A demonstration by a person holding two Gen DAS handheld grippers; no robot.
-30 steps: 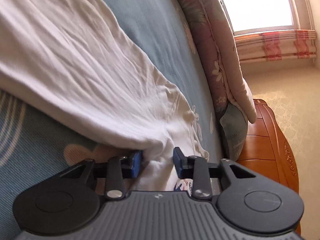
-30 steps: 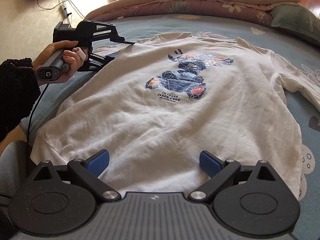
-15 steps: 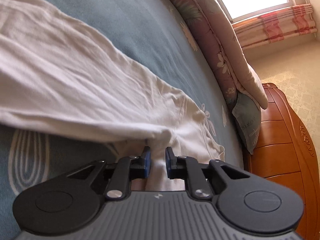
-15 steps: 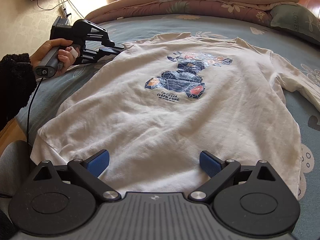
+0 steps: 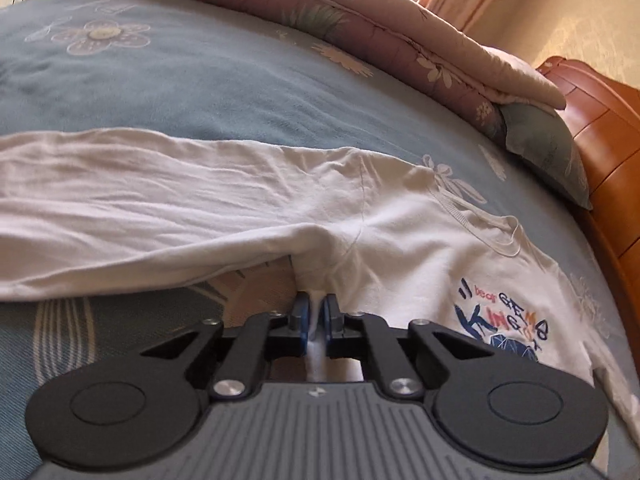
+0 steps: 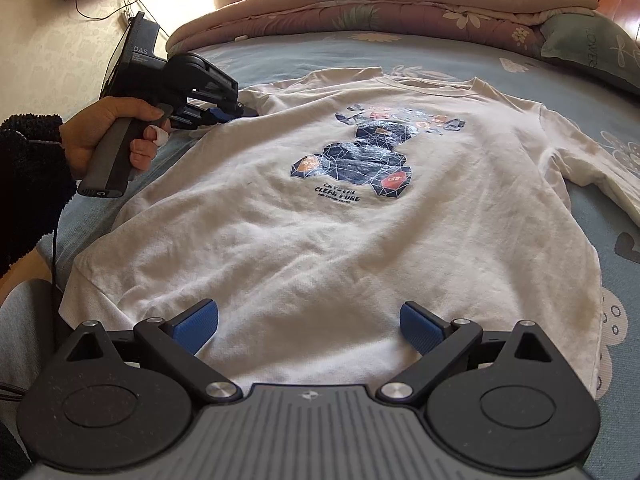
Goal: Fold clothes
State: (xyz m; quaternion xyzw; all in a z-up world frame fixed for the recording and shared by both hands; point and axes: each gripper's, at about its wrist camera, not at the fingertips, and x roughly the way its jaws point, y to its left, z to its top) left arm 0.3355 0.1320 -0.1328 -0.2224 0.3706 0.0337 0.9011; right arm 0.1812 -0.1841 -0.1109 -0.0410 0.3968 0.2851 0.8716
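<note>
A white long-sleeved shirt [image 6: 328, 232] with a dark blue printed figure lies face up and spread flat on the blue bedsheet [image 6: 304, 52]. My left gripper [image 5: 315, 314] is shut on the shirt's fabric [image 5: 360, 216] at the left armpit, where sleeve meets body; it also shows in the right wrist view [image 6: 230, 114], held in a hand. The left sleeve [image 5: 120, 208] runs off to the left. My right gripper [image 6: 308, 322] is open, its blue pads spread wide over the shirt's bottom hem, holding nothing.
A rolled pink floral quilt [image 6: 400, 8] and a green pillow [image 6: 592, 48] lie along the far side of the bed. A wooden headboard [image 5: 604, 128] stands at the right. The shirt's right sleeve [image 6: 600, 172] trails off the right edge.
My left gripper closed from open onto the shirt fabric at the armpit and swung round toward the shirt body. My right gripper stayed open and still.
</note>
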